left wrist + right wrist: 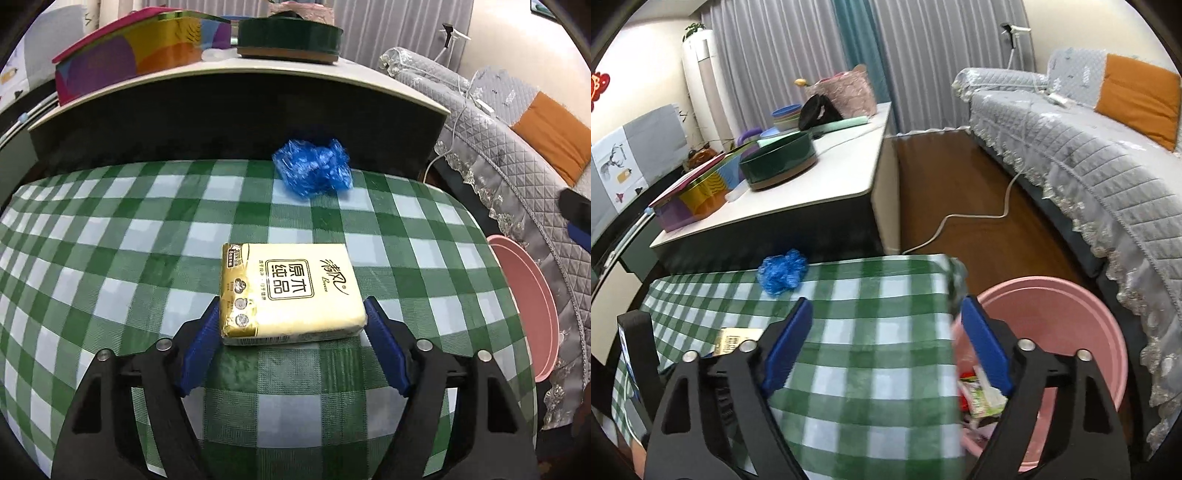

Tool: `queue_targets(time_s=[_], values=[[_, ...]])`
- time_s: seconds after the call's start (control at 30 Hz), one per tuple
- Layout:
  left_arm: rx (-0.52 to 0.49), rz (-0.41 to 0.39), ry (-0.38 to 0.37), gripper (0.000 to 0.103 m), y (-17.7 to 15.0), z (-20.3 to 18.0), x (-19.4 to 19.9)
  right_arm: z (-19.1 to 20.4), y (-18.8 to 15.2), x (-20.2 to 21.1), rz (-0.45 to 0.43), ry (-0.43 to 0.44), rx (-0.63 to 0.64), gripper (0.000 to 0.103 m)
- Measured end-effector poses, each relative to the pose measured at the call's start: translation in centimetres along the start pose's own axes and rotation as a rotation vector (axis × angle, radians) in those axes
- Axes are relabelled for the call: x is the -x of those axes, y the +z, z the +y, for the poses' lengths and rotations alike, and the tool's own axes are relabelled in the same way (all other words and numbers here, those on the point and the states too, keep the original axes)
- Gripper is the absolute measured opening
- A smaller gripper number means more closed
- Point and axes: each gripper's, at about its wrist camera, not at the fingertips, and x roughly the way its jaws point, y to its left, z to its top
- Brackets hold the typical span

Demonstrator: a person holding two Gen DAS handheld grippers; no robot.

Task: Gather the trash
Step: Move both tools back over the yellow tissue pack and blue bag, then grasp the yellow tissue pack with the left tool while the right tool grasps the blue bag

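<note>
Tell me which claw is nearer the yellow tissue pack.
Left. The left claw straddles the tissue pack's near end; the right claw hangs farther off, by the pink bin.

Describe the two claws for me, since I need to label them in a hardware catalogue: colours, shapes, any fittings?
Both look alike. The left claw has two black, angular plastic arms with triangular cut-outs, joined by round silver pivot pins. Each arm ends in a flat, elongated blue pad; the pads look ribbed. The right claw has the same black linkage, silver pins and blue pads. No cables, markings or sleeves show on either.
</note>
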Motion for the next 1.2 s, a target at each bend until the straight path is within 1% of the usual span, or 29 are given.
queue_targets(time_s=[0.03,0.07,0.13,0.23,0.27,0.33,0.5,0.67,0.83,0.9,0.93,1.03,1.07,1.1,1.2], values=[[0.005,-0.002,0.003,0.072,0.1,0.2,0.0,0.6,0.0,-0.5,0.006,0.015,0.002,0.069],[0.015,-0.005,0.012,0.072,0.1,0.7,0.1,1.1,0.0,-1.0,0.012,0.028,0.007,0.066],[0.034,-0.009,0.031,0.072,0.2,1.5,0.2,2.4,-0.1,-2.1,0.027,0.056,0.019,0.057],[0.071,-0.013,0.063,0.072,0.4,3.4,0.4,4.3,-0.2,-3.9,0.047,0.101,0.042,0.049],[0.081,-0.011,0.071,0.072,0.4,4.0,0.4,4.7,-0.2,-4.3,0.052,0.111,0.045,0.048],[0.094,-0.012,0.081,0.072,0.4,4.9,0.5,5.7,-0.1,-5.4,0.066,0.139,0.049,0.043],[0.105,-0.014,0.107,0.072,0.7,6.9,0.7,7.2,0.2,-7.8,0.083,0.166,0.049,0.043],[0.123,-0.012,0.108,0.072,1.0,8.5,0.6,8.5,0.6,-10.9,0.11,0.184,0.048,0.044],[0.121,-0.009,0.1,0.072,1.2,8.9,0.4,9.5,0.9,-13.8,0.141,0.184,0.059,0.044],[0.117,-0.008,0.1,0.072,1.2,8.8,0.4,9.8,0.9,-14.8,0.162,0.181,0.06,0.041],[0.116,-0.008,0.1,0.072,1.2,8.8,0.3,9.9,0.8,-15.2,0.172,0.181,0.061,0.031],[0.112,-0.009,0.097,0.072,1.2,8.7,0.4,10.3,0.5,-16.0,0.203,0.172,0.075,0.009],[0.112,-0.009,0.096,0.072,1.1,8.7,0.4,10.2,0.4,-16.0,0.203,0.168,0.076,0.004],[0.113,-0.009,0.094,0.072,1.1,8.7,0.5,10.1,0.4,-16.0,0.2,0.165,0.076,0.002],[0.116,-0.012,0.089,0.072,1.2,8.6,0.7,9.9,0.6,-15.1,0.18,0.166,0.055,0.001]])
